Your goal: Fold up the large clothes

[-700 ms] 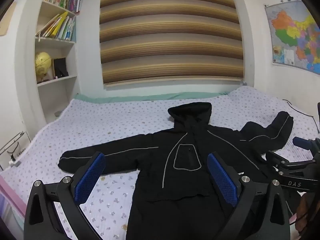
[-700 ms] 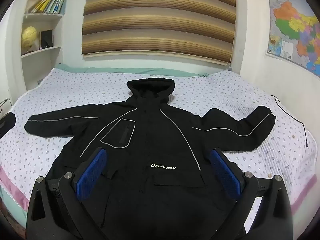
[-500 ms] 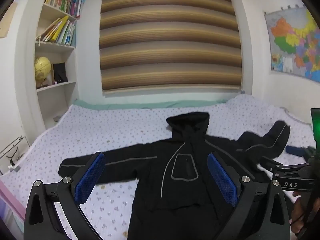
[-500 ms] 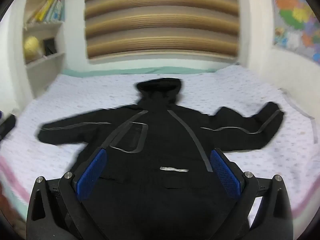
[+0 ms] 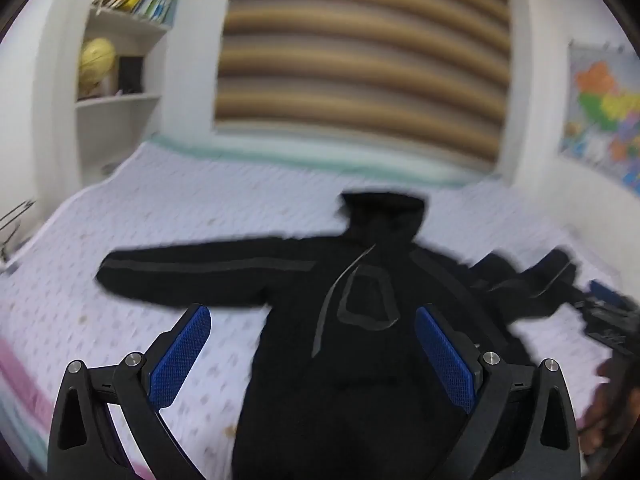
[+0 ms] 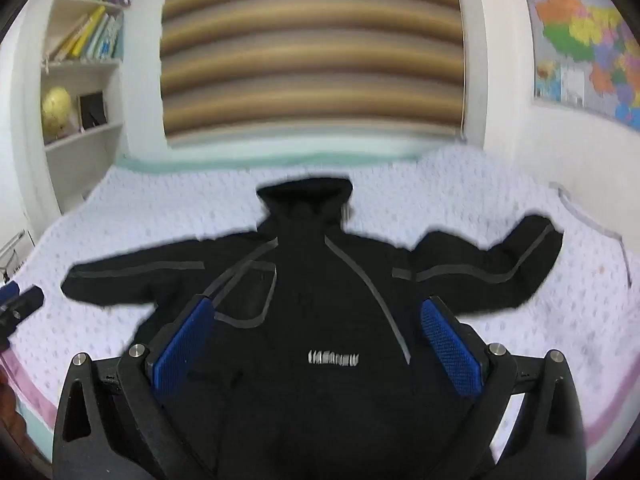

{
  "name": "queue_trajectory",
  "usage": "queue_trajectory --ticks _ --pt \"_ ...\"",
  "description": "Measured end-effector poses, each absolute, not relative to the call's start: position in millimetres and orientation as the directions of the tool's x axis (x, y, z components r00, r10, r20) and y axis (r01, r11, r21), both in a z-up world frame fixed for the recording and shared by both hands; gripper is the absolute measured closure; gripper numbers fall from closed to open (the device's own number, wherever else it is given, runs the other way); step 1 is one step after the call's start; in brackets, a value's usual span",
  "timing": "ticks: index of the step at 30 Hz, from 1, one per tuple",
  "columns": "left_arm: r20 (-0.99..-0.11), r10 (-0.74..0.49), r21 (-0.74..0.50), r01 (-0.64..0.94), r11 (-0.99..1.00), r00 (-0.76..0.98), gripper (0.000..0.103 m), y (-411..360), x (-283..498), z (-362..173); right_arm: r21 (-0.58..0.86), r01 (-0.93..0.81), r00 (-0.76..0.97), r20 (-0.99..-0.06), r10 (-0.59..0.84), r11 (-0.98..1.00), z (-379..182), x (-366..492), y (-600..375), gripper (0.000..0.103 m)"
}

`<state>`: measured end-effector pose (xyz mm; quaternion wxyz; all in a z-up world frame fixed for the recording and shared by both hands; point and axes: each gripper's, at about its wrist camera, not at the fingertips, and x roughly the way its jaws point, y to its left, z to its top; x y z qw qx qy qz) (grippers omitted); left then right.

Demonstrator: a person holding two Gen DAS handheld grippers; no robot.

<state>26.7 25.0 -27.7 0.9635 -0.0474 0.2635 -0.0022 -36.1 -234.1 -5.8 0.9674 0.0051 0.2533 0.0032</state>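
A black hooded jacket (image 5: 360,360) with grey piping lies spread face up on the bed, hood towards the window, both sleeves out to the sides; it also shows in the right wrist view (image 6: 320,300). My left gripper (image 5: 312,320) is open and empty, held above the jacket's lower left part. My right gripper (image 6: 320,316) is open and empty, above the jacket's lower middle near the white logo (image 6: 334,359). The right gripper also shows at the right edge of the left wrist view (image 5: 608,316). Both views are blurred by motion.
The bed (image 6: 520,184) has a white flowered cover with a pink front edge (image 5: 24,368). A bookshelf with a yellow globe (image 5: 98,64) stands at the left. A striped blind (image 6: 312,48) and a wall map (image 6: 584,36) lie behind.
Both grippers have shifted: the left wrist view swung left and tilted, so the left sleeve sits more central. Both stay open and empty. The jacket has not moved.
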Motion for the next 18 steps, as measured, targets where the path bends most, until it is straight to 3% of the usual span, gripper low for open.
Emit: queue_trajectory --ticks 4,12,18 --pt "-0.570 -0.025 -0.085 -0.028 0.996 0.821 0.002 20.7 30.6 -59.5 0.032 0.004 0.839 -0.544 0.014 0.999 -36.4 -35.7 -240.4 0.000" --pt "-0.491 0.004 -0.072 -0.045 0.996 0.871 0.002 23.8 15.0 -49.6 -0.019 0.010 0.833 -0.553 -0.019 1.000 -28.8 -36.9 -221.9 0.000" --pt "-0.482 -0.004 -0.097 -0.050 0.994 0.876 0.002 32.9 7.8 -47.3 -0.034 0.017 0.827 -0.561 -0.033 0.999 -29.5 -38.7 -217.0 0.000"
